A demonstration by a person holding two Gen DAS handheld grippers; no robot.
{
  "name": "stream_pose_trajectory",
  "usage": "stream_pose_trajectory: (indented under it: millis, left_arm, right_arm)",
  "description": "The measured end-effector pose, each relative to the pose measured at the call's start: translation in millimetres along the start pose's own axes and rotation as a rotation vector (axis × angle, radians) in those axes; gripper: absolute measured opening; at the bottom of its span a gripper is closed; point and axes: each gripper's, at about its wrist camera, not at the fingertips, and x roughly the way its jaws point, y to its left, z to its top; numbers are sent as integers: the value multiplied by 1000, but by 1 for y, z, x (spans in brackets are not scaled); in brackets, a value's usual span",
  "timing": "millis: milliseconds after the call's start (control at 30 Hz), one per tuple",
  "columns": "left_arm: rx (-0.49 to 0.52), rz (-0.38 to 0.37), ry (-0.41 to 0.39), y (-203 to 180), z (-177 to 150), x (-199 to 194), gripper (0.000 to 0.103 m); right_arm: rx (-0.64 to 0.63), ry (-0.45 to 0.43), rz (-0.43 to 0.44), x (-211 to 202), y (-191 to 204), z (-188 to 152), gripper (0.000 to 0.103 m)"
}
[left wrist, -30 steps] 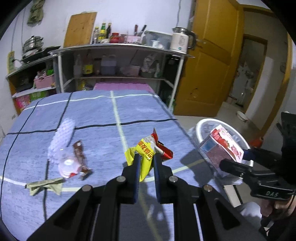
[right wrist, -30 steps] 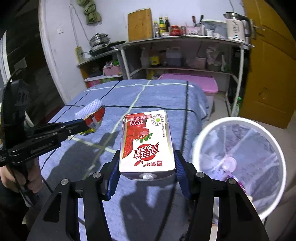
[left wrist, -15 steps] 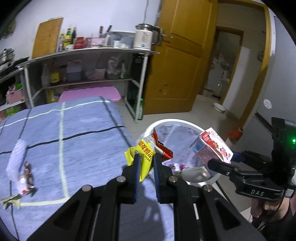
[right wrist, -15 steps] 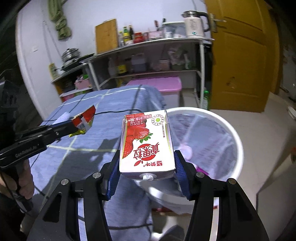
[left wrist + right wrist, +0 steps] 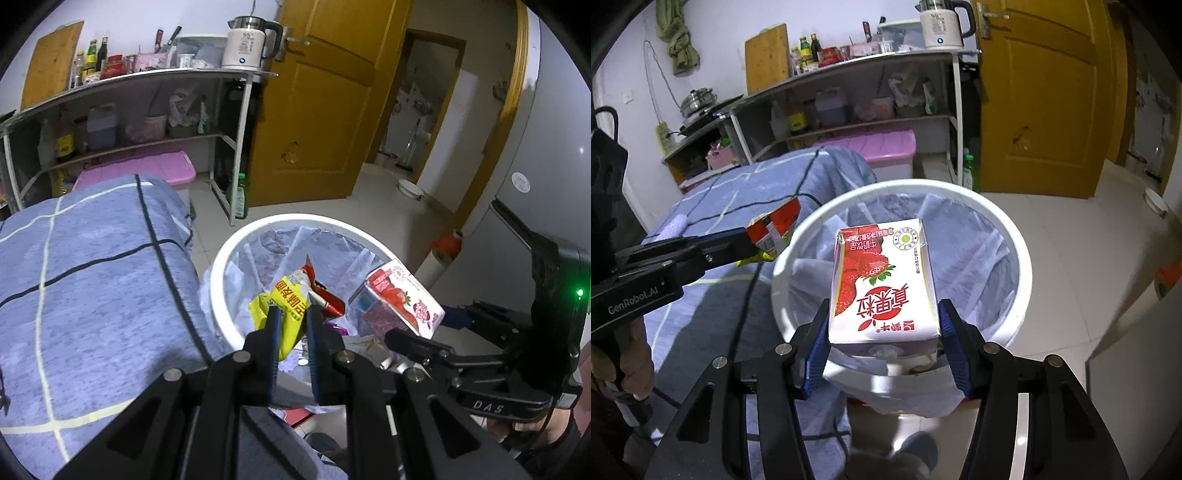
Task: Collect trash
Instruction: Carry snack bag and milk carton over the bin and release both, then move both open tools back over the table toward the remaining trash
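Beside your blue checked tablecloth [image 5: 92, 280] stands a white lined bin [image 5: 1015, 240], shelves and a yellow door [image 5: 325, 110] behind. Your left gripper [image 5: 290, 314] pinches a yellow snack wrapper [image 5: 284, 299] over the bin's near rim; your right gripper [image 5: 884, 332] clamps a strawberry milk carton [image 5: 882, 280] above its opening. Something pale, perhaps more trash, lies inside.

- "GenRobot.AI" in pale letters runs along the body of the left gripper [image 5: 759, 242].
- "DAS" stands on the body of the right gripper [image 5: 424, 328].
- Red Chinese characters mark the strawberry carton [image 5: 882, 280] in the right gripper; they read upside down from its camera.
- Red Chinese characters show on the yellow wrapper [image 5: 286, 306] in the left gripper.
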Motion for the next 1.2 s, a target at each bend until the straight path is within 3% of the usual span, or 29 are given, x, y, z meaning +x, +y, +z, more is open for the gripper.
stream_pose_trajectory:
  millis: [233, 467, 833, 1200]
  left_arm:
    - [-6, -19, 50, 1, -2, 21, 15]
    - [-9, -21, 37, 4, -2, 12, 18]
    - [-26, 26, -29, 11, -14, -38, 19]
    - [-84, 92, -82, 33, -45, -93, 19]
  right_arm:
    - [2, 26, -16, 12, -5, 0, 58]
    - [13, -3, -14, 4, -6, 1, 59]
    - [-8, -75, 24, -30, 18, 1, 59]
    - [-83, -100, 104, -50, 73, -9, 59]
